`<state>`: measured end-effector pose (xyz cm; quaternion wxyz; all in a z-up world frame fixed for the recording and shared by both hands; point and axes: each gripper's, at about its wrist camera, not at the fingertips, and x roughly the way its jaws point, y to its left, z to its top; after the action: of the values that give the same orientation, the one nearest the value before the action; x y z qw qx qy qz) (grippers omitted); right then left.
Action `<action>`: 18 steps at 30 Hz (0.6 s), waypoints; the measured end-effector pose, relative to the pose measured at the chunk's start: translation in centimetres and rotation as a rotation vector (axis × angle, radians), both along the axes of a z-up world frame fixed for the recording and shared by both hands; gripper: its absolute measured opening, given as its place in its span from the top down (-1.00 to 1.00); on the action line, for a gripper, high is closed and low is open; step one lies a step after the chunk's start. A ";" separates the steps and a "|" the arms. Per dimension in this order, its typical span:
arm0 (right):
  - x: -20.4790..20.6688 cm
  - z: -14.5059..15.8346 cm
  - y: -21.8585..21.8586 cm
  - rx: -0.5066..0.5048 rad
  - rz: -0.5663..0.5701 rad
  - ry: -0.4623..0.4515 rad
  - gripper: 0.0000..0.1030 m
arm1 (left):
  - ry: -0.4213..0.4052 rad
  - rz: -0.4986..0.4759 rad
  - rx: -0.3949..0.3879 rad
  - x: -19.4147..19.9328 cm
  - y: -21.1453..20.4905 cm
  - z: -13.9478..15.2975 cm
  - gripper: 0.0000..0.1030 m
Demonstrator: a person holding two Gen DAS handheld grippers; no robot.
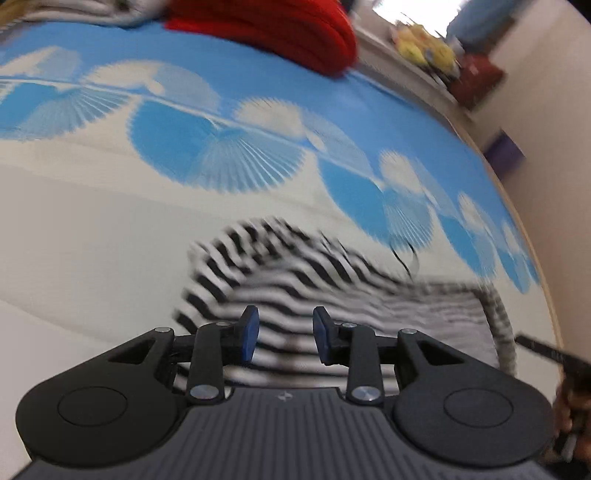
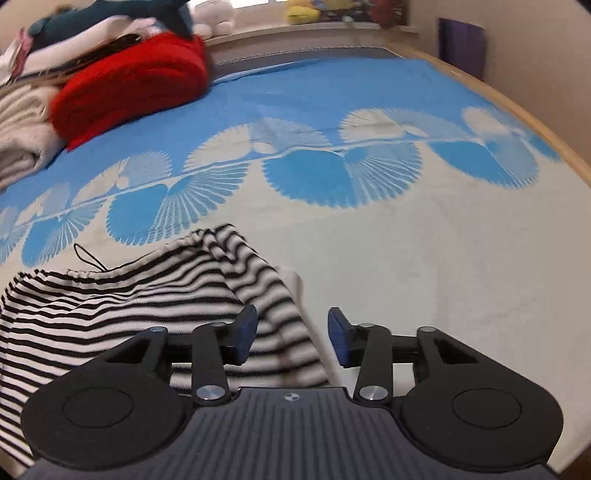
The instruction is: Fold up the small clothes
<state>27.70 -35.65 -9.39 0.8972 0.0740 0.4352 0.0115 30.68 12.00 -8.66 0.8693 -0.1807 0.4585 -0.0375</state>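
A black-and-white striped garment (image 1: 332,291) lies crumpled on the bed sheet (image 1: 92,240), blurred in the left wrist view. My left gripper (image 1: 285,338) is open just above its near part, with nothing between the blue pads. In the right wrist view the striped garment (image 2: 129,299) lies at lower left, with a drawstring waistband and a black cord loop (image 2: 86,258). My right gripper (image 2: 292,336) is open over the garment's right edge; the cloth lies under the gap, not pinched.
The sheet (image 2: 424,258) is white near me and blue with fan patterns farther off. A red cushion (image 2: 136,85) and a pile of pale clothes (image 2: 22,144) sit at the far left. The bed's wooden edge (image 2: 535,122) runs along the right, and a windowsill with toys (image 2: 306,11) lies beyond.
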 end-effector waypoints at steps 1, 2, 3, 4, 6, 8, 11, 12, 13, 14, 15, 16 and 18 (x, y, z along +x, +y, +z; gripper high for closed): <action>0.8 -0.3 0.6 -0.013 0.007 0.005 0.13 | -0.006 0.031 0.015 0.2 0.3 0.0 0.31; 1.5 -0.6 1.0 -0.021 0.010 0.010 0.13 | -0.008 0.052 0.033 0.4 0.5 0.1 0.29; 2.2 -0.8 1.4 -0.026 0.013 0.016 0.13 | -0.006 0.069 0.057 0.8 0.6 0.0 0.25; 2.8 -1.2 1.7 -0.035 0.017 0.021 0.13 | 0.002 0.078 0.077 1.3 0.7 -0.2 0.18; 3.9 -1.6 2.6 -0.074 0.030 0.020 0.13 | 0.023 0.085 0.100 2.1 1.0 -0.7 0.09; 4.8 -2.2 3.4 -0.125 0.039 0.021 0.13 | 0.047 0.077 0.112 3.1 1.1 -1.5 0.09; 6.1 -3.1 3.8 -0.148 0.042 0.046 0.23 | 0.077 0.039 0.134 4.1 1.1 -2.8 0.26; 6.4 -3.2 3.7 -0.132 0.037 0.043 0.62 | 0.076 0.021 0.144 4.2 1.1 -3.1 0.58; 6.7 -3.0 3.5 -0.112 0.031 0.034 0.98 | 0.066 0.004 0.153 4.4 1.1 -3.2 0.96; 6.7 -2.7 3.3 -0.100 0.015 0.014 0.99 | 0.037 0.016 0.172 4.5 1.2 -2.9 0.96; 6.7 -2.4 3.1 -0.101 -0.011 -0.014 0.99 | -0.006 0.043 0.190 4.5 1.4 -2.4 0.96; 6.8 -2.0 2.7 -0.103 -0.044 -0.044 0.99 | -0.034 0.059 0.177 4.5 1.8 -2.0 0.96; 7.1 -1.8 2.0 -0.080 -0.098 -0.068 0.99 | -0.022 0.069 0.158 4.7 2.0 -2.2 0.95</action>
<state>34.84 -33.67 -11.15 0.9132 0.0589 0.4004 -0.0471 35.41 14.02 -10.88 0.8867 -0.1266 0.4438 0.0269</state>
